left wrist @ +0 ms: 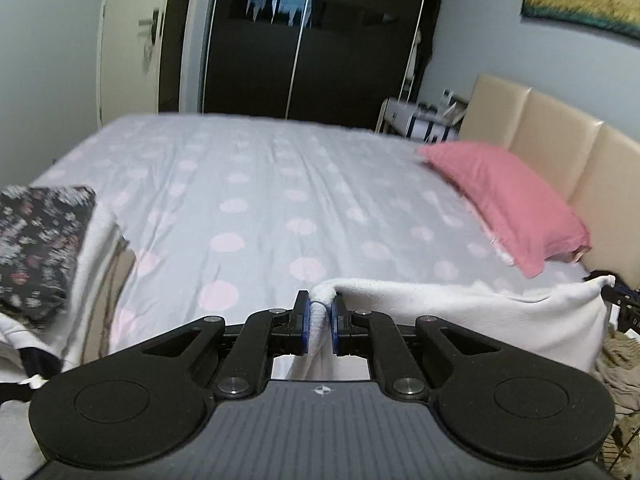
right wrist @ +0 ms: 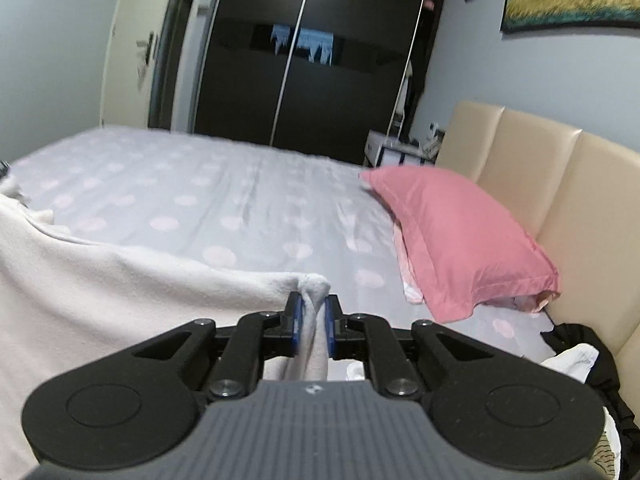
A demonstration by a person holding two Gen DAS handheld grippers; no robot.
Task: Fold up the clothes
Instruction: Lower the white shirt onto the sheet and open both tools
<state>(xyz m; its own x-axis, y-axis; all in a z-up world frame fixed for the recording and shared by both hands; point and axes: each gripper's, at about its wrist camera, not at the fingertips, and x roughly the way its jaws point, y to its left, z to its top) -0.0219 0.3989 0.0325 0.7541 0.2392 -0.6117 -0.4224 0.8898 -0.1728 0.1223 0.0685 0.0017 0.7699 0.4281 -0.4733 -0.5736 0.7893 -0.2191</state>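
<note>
The left gripper (left wrist: 320, 322) is squeezed almost closed and pinches one corner of a white fleece blanket (left wrist: 460, 312). The right gripper (right wrist: 311, 326) is squeezed almost closed too, and it pinches the other corner of the blanket (right wrist: 120, 304). The blanket's top edge runs from one gripper to the other, held up over the near side of the bed (left wrist: 260, 184). The bed has a grey sheet with pink dots. A pink pillow (right wrist: 460, 240) lies by the cream headboard (right wrist: 560, 184). A dark flowery cloth (left wrist: 36, 244) sits on the left.
</note>
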